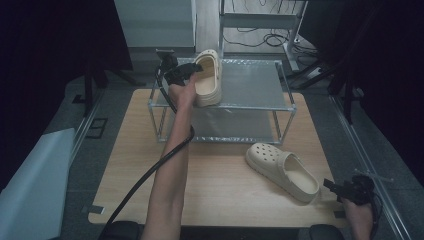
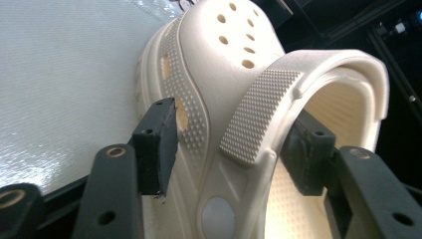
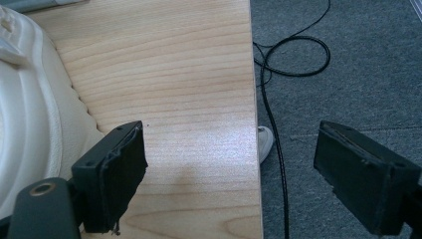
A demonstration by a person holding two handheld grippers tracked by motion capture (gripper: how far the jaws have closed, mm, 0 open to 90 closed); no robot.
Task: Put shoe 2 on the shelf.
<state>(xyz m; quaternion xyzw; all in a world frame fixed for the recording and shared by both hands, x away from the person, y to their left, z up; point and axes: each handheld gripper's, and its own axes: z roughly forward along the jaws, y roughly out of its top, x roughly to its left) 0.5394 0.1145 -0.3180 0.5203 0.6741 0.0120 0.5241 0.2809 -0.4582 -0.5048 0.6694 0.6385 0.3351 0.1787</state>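
One cream clog [image 1: 209, 77] found already up on the top shelf of the metal rack [image 1: 260, 82], lying on its side near the left end, sole toward the middle of the shelf. Second cream clog [image 1: 282, 171] found on the table [image 1: 220, 170], in front of the rack toward the right, upright, toe toward the rack, untouched. Judged about half done: first shoe placed, its release under way; second shoe not yet picked up or shelved.

Left hand-held gripper [image 1: 192, 70] reached over the rack's left end, at the shelved clog. In the left gripper view, jaws partly parted and straddling the clog's heel strap [image 2: 259, 117] and side wall; left pad [image 2: 159, 144] clear of the foam with a visible gap, right pad [image 2: 308, 154] inside the shoe, close to the strap, contact there not certain. No grip seen; shoe resting on the shelf by its own weight.

Right hand-held gripper [image 1: 345, 190] held low at the table's near right corner, just beside the heel of the second clog. In the right gripper view, jaws wide apart, nothing between them but table edge and grey floor [image 3: 348, 74]; clog rim [image 3: 30, 124] just outside the left pad, not clasped.

Remaining, as judged: withdrawal of the left, then grasp and shelving of the second clog.
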